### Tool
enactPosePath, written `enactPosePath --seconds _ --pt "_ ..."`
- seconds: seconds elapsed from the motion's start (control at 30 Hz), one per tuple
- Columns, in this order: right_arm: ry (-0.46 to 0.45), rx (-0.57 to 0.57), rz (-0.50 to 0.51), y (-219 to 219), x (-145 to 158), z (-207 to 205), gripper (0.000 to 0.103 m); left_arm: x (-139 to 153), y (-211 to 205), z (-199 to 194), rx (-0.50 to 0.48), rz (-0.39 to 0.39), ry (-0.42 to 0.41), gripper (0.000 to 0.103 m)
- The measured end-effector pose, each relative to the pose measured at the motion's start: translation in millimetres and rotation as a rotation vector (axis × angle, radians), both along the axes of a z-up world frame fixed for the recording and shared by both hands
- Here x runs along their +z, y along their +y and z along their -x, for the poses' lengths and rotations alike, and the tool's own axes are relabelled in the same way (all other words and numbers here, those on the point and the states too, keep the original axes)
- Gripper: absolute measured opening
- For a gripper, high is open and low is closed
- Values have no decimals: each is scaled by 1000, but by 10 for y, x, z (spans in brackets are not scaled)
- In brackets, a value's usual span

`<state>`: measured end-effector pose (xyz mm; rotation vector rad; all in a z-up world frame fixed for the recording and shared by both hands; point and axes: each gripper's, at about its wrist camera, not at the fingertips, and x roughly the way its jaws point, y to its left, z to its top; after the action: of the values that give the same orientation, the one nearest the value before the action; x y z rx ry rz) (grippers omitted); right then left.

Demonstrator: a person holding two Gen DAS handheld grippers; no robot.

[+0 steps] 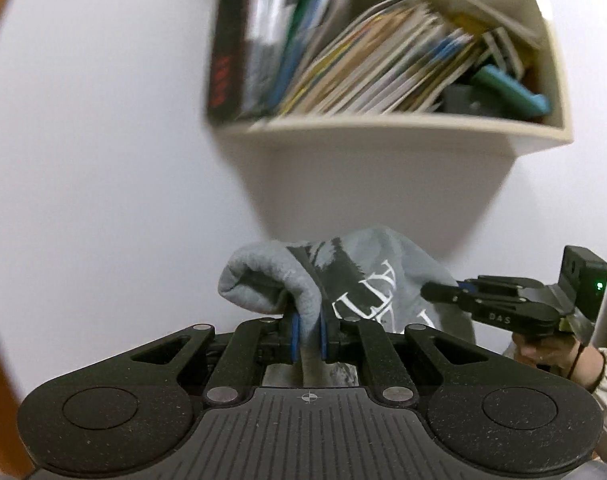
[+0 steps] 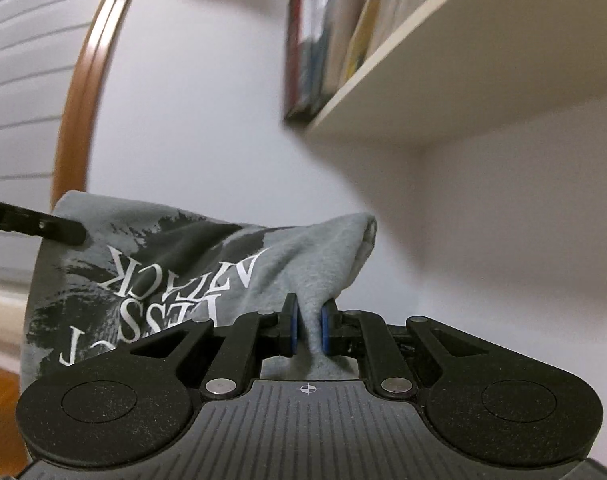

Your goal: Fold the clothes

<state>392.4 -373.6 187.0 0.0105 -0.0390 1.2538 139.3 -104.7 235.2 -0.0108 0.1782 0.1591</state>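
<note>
A grey T-shirt (image 1: 379,276) with a black print and white letters hangs in the air between both grippers. My left gripper (image 1: 308,330) is shut on a bunched grey edge of it, cloth pinched between the blue pads. In the left wrist view the right gripper (image 1: 443,294) comes in from the right, held by a hand, its tips at the shirt's far side. My right gripper (image 2: 308,330) is shut on another grey fold of the T-shirt (image 2: 163,264). The left gripper's black finger (image 2: 59,230) reaches in at the shirt's upper left corner there.
A cream wall shelf (image 1: 383,128) packed with books and magazines hangs straight ahead above the shirt; the same shelf (image 2: 423,60) slants over the right gripper. A brown wooden frame (image 2: 87,80) runs up the left, beside white slatted blinds (image 2: 19,60). The white wall lies behind.
</note>
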Motion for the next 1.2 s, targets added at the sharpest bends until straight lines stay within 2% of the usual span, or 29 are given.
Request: enactPosePath --seconds 0.17,0.33,0.43,0.53,0.63,0.73,0.8,0.83,0.87,0.93,0.97,1.0,1.03,1.2 --pt "-62 -109 -2 -225 304 -377 11 283 -214 -419 -76 -21 -55 10" --pt "-94 -207 27 -417 473 -855 11 366 -340 -789 -152 -1 -76 10" --pt "-117 -250 68 -387 520 -1125 11 336 -373 -1020 -189 24 -79 10" --pt "-163 -269 140 -95 471 -1390 11 193 -284 -1295 -180 35 -65 10" --pt "-207 -257 220 398 344 -1674 11 -106 -13 -1640 -133 75 -37 10" --pt "-221 -213 343 1181 75 -2013 12 -627 421 -2056 -32 136 33 11" --pt "-231 -202 448 1793 -264 -2250 15 -1154 785 -2381 75 198 160 12" --pt "-211 -196 531 2095 -481 -2366 22 -1421 968 -2536 126 232 225 12" --pt "-185 -189 603 2310 -682 -2445 23 -1687 1143 -2631 154 286 295 12" --pt "-148 -171 693 2587 -1051 -2530 23 -1990 1343 -2628 175 352 334 13" --pt "-139 -160 716 2670 -1185 -2551 28 -2126 1436 -2622 182 382 350 13" --pt "-140 -152 715 2681 -1255 -2550 34 -2156 1483 -2580 171 397 338 15" --pt "-137 -150 712 2699 -1300 -2545 45 -2161 1517 -2536 160 404 327 17" --pt "-60 -147 640 2473 -1283 -2559 45 -2145 1553 -2328 144 400 290 28"
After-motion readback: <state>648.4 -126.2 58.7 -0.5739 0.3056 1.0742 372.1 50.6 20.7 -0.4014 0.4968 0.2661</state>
